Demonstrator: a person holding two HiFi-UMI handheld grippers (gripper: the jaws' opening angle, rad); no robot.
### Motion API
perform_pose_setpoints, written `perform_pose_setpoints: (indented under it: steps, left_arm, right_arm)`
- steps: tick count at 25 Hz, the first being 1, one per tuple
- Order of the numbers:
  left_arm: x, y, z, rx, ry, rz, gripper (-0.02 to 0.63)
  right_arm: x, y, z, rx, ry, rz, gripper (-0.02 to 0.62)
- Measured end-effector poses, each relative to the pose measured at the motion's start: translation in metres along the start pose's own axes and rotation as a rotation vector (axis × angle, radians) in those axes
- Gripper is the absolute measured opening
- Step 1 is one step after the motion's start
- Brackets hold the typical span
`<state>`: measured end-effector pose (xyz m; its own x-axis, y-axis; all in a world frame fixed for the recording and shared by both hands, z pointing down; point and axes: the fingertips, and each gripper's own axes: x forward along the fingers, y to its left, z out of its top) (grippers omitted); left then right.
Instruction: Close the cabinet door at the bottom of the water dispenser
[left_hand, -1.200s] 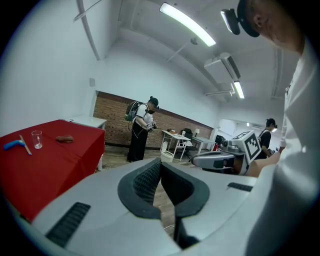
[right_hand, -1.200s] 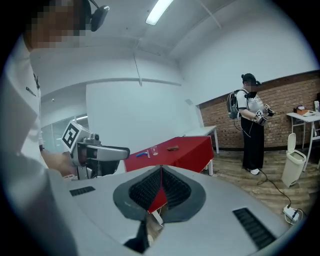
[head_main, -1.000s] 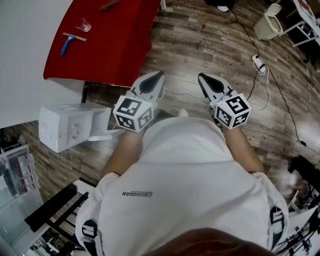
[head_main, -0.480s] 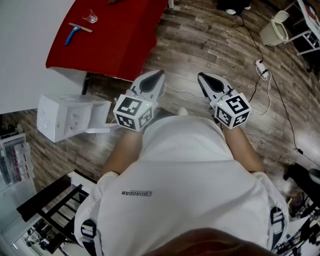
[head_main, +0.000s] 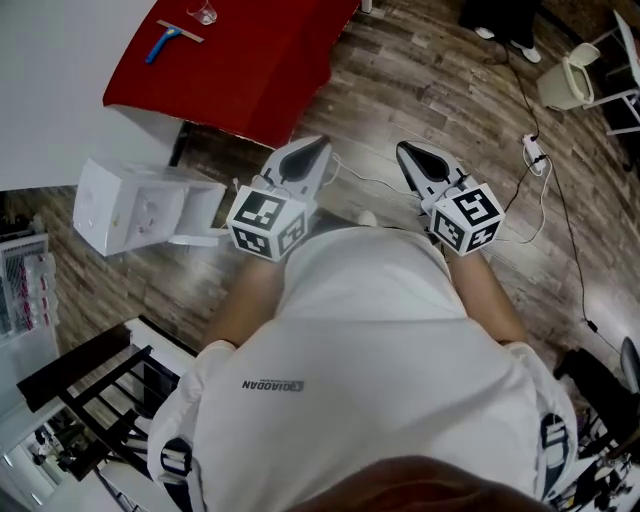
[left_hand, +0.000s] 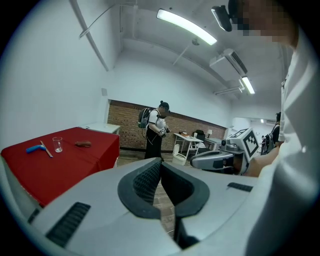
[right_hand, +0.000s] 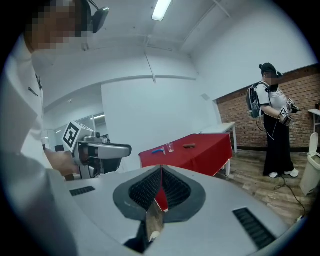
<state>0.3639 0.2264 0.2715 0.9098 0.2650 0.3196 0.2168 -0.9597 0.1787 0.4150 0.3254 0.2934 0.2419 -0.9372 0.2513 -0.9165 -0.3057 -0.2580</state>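
From above, the white water dispenser (head_main: 125, 205) stands on the wood floor at the left. Its cabinet door (head_main: 203, 212) swings out from its right side, open. My left gripper (head_main: 310, 152) is held in front of my body, just right of the door and apart from it, its jaws shut on nothing. A little further right is my right gripper (head_main: 410, 153), also shut and empty. In both gripper views the dispenser is out of sight. The left gripper (left_hand: 160, 161) and the right gripper (right_hand: 161, 167) each show pads that meet at the tip.
A red-covered table (head_main: 240, 60) with a blue-handled squeegee (head_main: 165, 42) and a glass (head_main: 205, 14) stands beyond the dispenser. A power strip (head_main: 532, 148) with cables lies on the floor at the right, near a bin (head_main: 568, 78). Another person (left_hand: 156, 130) stands across the room. A black rack (head_main: 90, 400) is at the lower left.
The head view has swung: the dispenser, table and floor slid up and to the right in the picture. Both grippers keep the same shut pose in front of my body.
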Motion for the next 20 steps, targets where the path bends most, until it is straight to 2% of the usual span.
perform_pose_setpoints:
  steps: [20]
  left_arm:
    - [-0.061,0.040,-0.009,-0.048,-0.045,0.220,-0.002]
  right_arm:
    - [0.060,0.047,0.003,-0.049,0.044,0.219,0.023]
